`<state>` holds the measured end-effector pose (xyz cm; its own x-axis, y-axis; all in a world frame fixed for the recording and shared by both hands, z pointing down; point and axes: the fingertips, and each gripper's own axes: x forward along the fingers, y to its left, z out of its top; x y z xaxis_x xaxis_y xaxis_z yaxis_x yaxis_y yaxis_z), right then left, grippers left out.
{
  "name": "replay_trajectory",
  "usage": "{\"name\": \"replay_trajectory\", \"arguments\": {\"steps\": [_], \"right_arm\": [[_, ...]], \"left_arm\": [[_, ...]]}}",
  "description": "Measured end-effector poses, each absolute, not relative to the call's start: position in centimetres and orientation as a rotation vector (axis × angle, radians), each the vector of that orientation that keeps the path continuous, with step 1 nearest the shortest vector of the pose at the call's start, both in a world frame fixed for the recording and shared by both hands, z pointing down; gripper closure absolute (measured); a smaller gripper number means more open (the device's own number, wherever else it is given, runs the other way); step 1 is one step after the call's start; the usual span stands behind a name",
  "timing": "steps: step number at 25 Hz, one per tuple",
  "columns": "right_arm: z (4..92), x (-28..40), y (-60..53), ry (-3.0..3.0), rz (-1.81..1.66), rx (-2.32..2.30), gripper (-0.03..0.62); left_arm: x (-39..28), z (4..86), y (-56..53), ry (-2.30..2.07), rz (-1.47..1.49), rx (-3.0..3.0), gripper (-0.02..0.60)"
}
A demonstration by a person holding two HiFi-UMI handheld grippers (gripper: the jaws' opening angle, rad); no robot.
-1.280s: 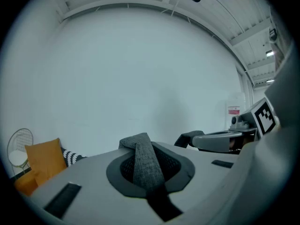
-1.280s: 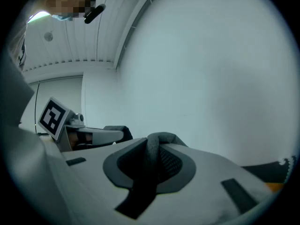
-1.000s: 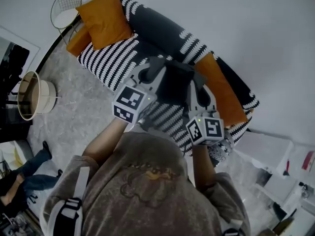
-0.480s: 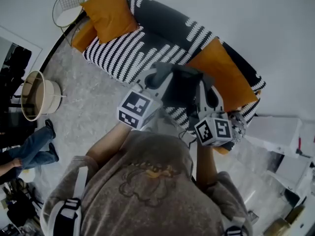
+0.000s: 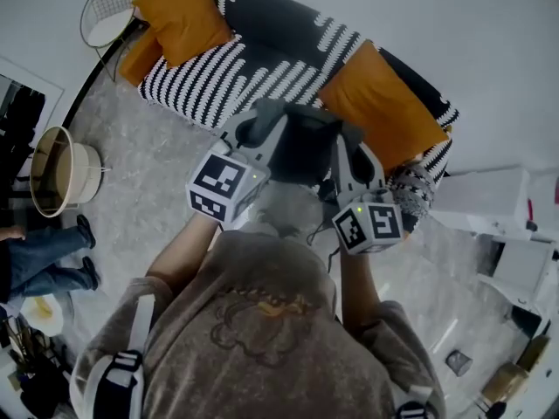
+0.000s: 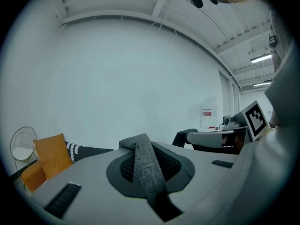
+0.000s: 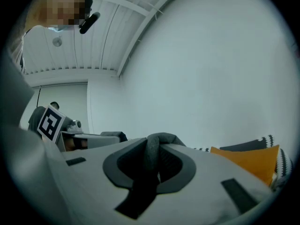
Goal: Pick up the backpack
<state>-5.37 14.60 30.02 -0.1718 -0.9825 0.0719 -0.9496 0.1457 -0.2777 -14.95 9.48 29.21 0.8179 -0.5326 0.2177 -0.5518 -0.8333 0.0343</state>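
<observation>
The dark grey backpack (image 5: 304, 147) hangs in the air between my two grippers, in front of the sofa. In the head view my left gripper (image 5: 253, 129) holds its left side and my right gripper (image 5: 347, 144) its right side. The left gripper view shows a grey woven strap (image 6: 143, 165) pinched between the shut jaws of the left gripper (image 6: 149, 175). In the right gripper view a darker padded strap (image 7: 151, 161) is clamped in the right gripper (image 7: 149, 170). The backpack's lower part is hidden behind the grippers and the person's arms.
A black-and-white striped sofa (image 5: 253, 68) with orange cushions (image 5: 179, 11) (image 5: 380, 103) runs along the white wall. A wire side table (image 5: 109, 16) stands at its left end, a round basket (image 5: 57, 168) on the floor. Another person's legs (image 5: 35, 260) show at the left, white furniture (image 5: 489, 203) at the right.
Both grippers have carried the backpack off the sofa seat and out over the floor in front of it. The legs at the left edge have shifted.
</observation>
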Motion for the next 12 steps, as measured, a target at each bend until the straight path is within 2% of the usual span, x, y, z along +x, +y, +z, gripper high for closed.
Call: {"name": "replay_trajectory", "arguments": {"steps": [12], "right_arm": [[30.3, -8.1, 22.9, 2.359, -0.449, -1.851, 0.534]], "left_arm": [[-18.0, 29.7, 18.8, -0.931, 0.347, 2.879, 0.557]]}}
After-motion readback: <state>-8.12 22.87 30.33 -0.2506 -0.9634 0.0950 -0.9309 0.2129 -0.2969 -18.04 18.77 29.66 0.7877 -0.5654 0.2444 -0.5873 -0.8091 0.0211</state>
